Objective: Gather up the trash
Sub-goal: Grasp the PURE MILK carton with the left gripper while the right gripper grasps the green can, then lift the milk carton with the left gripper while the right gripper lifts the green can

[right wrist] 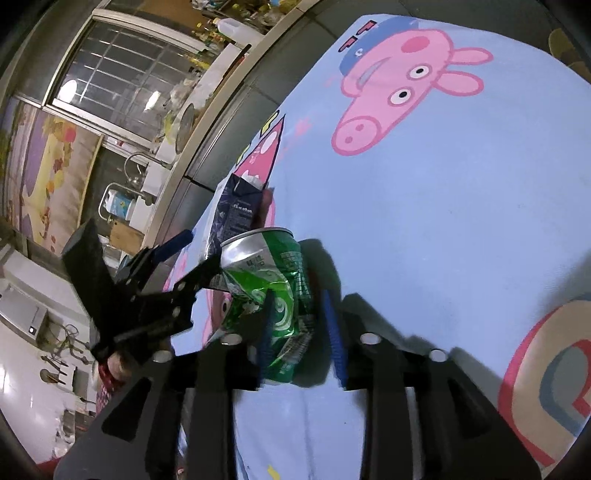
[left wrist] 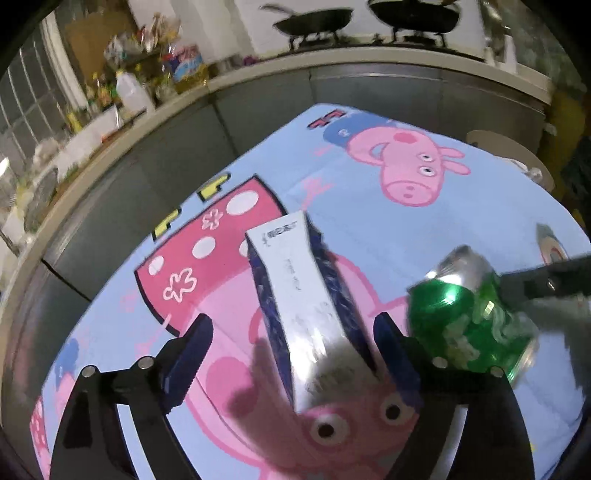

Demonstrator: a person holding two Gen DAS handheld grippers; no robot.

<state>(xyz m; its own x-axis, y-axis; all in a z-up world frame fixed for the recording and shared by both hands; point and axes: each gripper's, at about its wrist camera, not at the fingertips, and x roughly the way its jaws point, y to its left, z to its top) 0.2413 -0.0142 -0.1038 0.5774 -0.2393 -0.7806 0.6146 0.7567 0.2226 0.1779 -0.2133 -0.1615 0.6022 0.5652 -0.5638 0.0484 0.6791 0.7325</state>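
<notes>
A white and dark-blue drink carton (left wrist: pixel 306 306) lies flat on the pig-print tablecloth (left wrist: pixel 388 229), lengthwise between the fingers of my left gripper (left wrist: pixel 293 321). That gripper is open wide, and its left finger (left wrist: pixel 192 358) stands clear of the carton. A crushed green can (right wrist: pixel 273 291) sits between the blue pads of my right gripper (right wrist: pixel 298 295). The left pad (right wrist: pixel 266 332) overlaps the can and the right pad (right wrist: pixel 332 332) shows a gap. In the left wrist view the can (left wrist: pixel 469 317) is just right of the carton. The right wrist view shows the carton (right wrist: pixel 232 218) behind the can.
The cloth-covered table (right wrist: pixel 443 221) ends at a grey gap before a kitchen counter (left wrist: pixel 258 74) crowded with bottles (left wrist: pixel 129 92). Two woks (left wrist: pixel 314 22) stand on the stove behind. A round wooden object (left wrist: pixel 509 147) sits at the table's far right corner.
</notes>
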